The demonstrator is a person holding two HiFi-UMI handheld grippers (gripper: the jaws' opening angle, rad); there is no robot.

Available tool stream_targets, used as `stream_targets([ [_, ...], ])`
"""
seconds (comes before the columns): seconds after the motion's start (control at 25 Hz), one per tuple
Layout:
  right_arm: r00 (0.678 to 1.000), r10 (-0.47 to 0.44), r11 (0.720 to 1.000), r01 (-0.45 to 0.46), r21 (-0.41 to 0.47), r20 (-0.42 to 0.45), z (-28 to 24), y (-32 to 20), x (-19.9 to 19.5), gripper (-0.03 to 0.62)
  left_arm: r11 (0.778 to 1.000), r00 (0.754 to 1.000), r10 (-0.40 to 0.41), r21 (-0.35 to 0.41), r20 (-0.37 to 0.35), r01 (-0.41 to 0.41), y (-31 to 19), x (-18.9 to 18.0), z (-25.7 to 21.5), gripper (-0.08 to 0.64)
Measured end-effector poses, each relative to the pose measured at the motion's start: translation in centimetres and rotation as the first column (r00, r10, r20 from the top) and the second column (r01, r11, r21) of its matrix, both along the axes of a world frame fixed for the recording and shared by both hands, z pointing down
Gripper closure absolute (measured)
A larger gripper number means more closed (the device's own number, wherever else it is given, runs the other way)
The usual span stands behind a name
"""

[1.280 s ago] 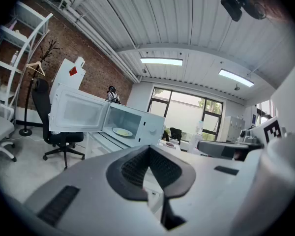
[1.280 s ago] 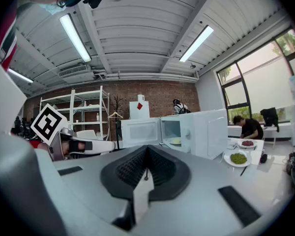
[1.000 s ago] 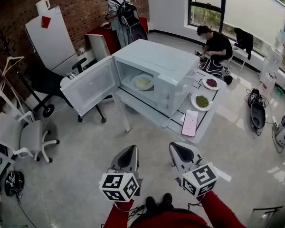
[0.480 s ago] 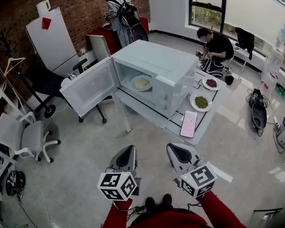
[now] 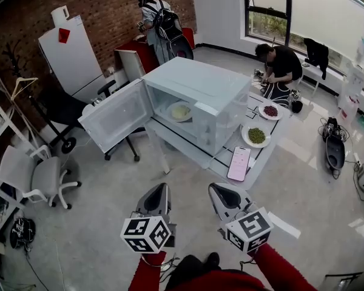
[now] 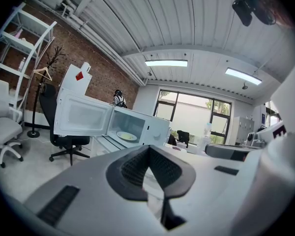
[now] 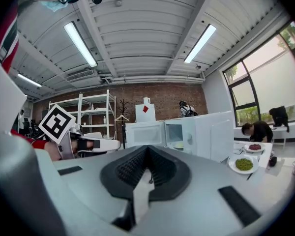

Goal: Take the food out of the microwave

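The white microwave (image 5: 201, 96) stands on a table with its door (image 5: 116, 116) swung open to the left. Inside lies a plate of pale yellow food (image 5: 181, 111), also seen in the left gripper view (image 6: 126, 136) and the right gripper view (image 7: 178, 145). My left gripper (image 5: 158, 191) and right gripper (image 5: 218, 190) hang side by side over the floor, well short of the microwave. Both are shut with nothing between the jaws, as the left gripper view (image 6: 148, 149) and the right gripper view (image 7: 147, 149) confirm.
On the table (image 5: 264, 156) right of the microwave lie a plate of green peas (image 5: 256, 136), a plate of red food (image 5: 270, 111) and a pink phone (image 5: 239, 163). An office chair (image 5: 40, 177) stands at the left. One person sits by the window; another stands at the back.
The microwave and table sit slightly lower and nearer in the head view. Both grippers have risen a little in the picture and stay shut.
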State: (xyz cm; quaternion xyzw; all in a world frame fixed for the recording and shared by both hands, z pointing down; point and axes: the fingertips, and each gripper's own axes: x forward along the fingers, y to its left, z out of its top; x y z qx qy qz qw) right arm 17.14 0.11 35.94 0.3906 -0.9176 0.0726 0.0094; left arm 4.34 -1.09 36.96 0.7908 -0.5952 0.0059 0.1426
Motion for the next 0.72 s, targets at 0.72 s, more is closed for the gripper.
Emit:
stream_targets([
  [0.72,1.000,-0.015,0.999,0.016,-0.034,0.017,0.2,-6.0,-3.5,0.581,1.000,1.000,-0.020,-0.012,0.020,0.020,-5.2,-3.1,0.0,0.551],
])
